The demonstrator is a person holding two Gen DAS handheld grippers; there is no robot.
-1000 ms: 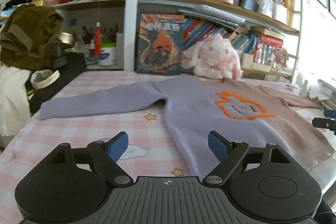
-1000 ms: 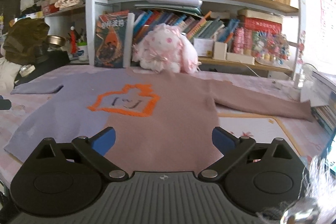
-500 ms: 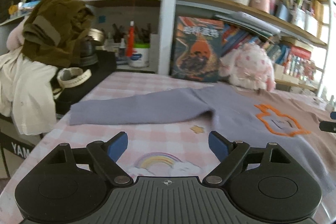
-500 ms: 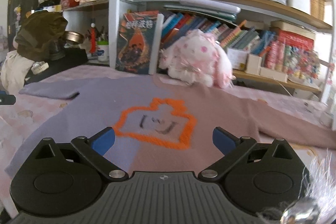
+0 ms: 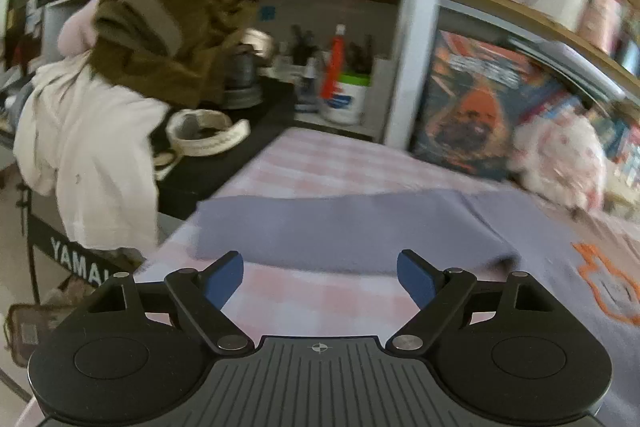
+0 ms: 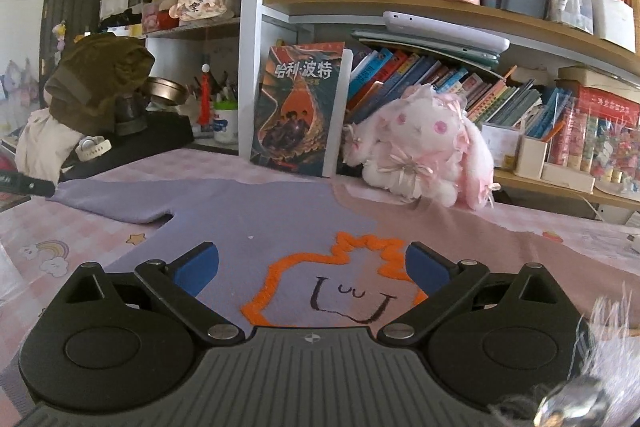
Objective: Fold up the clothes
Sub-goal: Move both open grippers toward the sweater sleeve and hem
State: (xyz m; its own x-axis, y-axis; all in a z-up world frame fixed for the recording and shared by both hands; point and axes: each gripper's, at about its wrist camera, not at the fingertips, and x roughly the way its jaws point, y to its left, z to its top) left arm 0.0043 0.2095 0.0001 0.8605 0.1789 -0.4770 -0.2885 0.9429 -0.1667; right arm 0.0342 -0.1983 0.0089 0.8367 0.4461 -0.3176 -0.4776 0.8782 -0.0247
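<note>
Left claw (image 5: 320,273) jaws apart, empty; sweater (image 6: 256,223) sleeve (image 5: 340,227) just ahead. Soft, limp knit: pinch cuff end. Right claw (image 6: 312,265) apart.

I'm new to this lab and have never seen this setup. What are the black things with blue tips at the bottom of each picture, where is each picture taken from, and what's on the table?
Each black device is a hand-held claw that a person carries, one per hand, with a wide-angle camera looking forward along its two blue-tipped fingers. One picture looks out from the left claw, the other from the right claw. Both stand open and hold nothing.

On the pink checked tablecloth a sweater lies spread flat, lilac on one half and dusty pink on the other, with an orange outlined face on its chest. The left claw faces its lilac sleeve; the right faces the chest. Behind stand a plush rabbit, a book and full shelves.
</note>
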